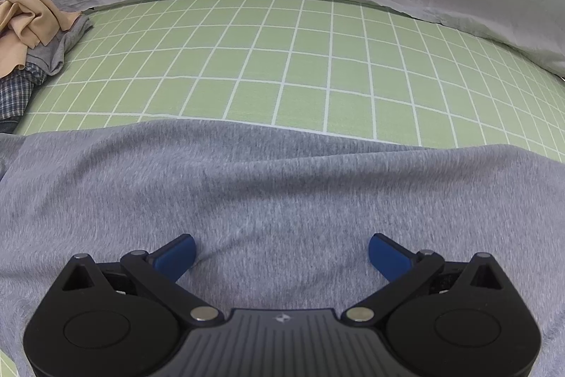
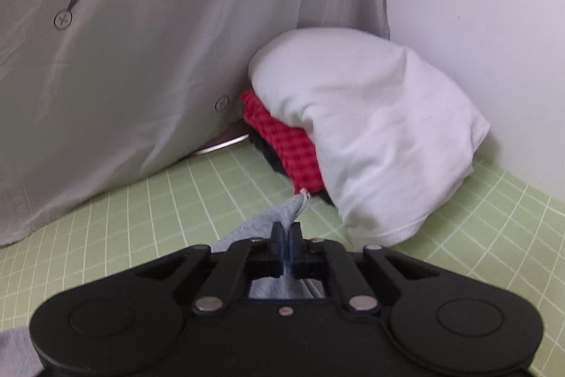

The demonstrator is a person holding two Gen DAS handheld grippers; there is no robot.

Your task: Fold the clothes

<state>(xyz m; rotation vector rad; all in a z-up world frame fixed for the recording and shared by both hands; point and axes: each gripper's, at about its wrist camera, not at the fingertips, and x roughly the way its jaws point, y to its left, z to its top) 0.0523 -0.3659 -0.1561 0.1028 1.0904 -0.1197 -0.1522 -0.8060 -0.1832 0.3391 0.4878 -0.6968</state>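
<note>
Two grippers work one grey garment (image 1: 268, 200), which lies spread over the green checked bedsheet (image 1: 317, 66). The left gripper (image 1: 281, 253) hangs just above the middle of the cloth with its blue fingers (image 1: 176, 255) spread wide and nothing between them. The right gripper (image 2: 286, 237) is clamped on a corner of the same grey fabric, and a small tip of it (image 2: 298, 202) pokes out past the closed jaws toward the stack ahead.

That stack, a white folded garment (image 2: 381, 129) over a red checked one (image 2: 286, 143), sits close in front of the right gripper. A pale printed quilt (image 2: 141, 59) rises behind it. To the left lies a loose pile of unfolded clothes, beige (image 1: 24, 23) on top of grey and plaid.

The main risk seems to be the thin hold: only a corner is pinched, so a quick pull could slip it free and drop the fold askew. With the left gripper not holding anything, the body of the garment may drag and bunch across the sheet. Carrying the corner further forward could also nudge the finished stack out of line.
</note>
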